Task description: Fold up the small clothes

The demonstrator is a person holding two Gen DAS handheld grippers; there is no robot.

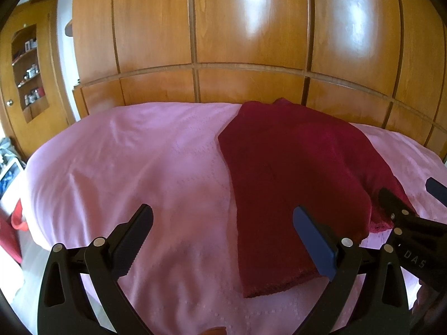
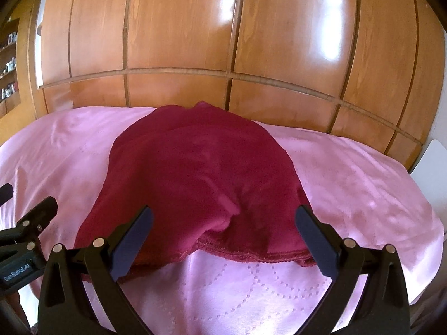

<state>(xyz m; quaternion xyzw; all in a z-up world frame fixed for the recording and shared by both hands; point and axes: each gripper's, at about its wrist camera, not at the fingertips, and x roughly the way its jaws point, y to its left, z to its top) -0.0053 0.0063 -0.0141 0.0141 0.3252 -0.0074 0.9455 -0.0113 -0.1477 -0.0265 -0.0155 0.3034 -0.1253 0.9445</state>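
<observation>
You are in a bedroom of a home. A bed (image 1: 111, 167) with a smooth pink bedspread (image 2: 349, 173), stitched in dotted curves, fills the lower half of both views. Behind it, across the whole upper half, stands a glossy wooden panelled wall (image 1: 251, 42), like wardrobe doors or a tall headboard, with window light reflected on it. At the left edge of the left wrist view you see a wooden cabinet with an arched shelf niche (image 1: 28, 69) holding small jars and household bits, and a round door knob (image 1: 9, 102) beneath it. The dark red garment (image 2: 195, 173) lies on the bed.
</observation>
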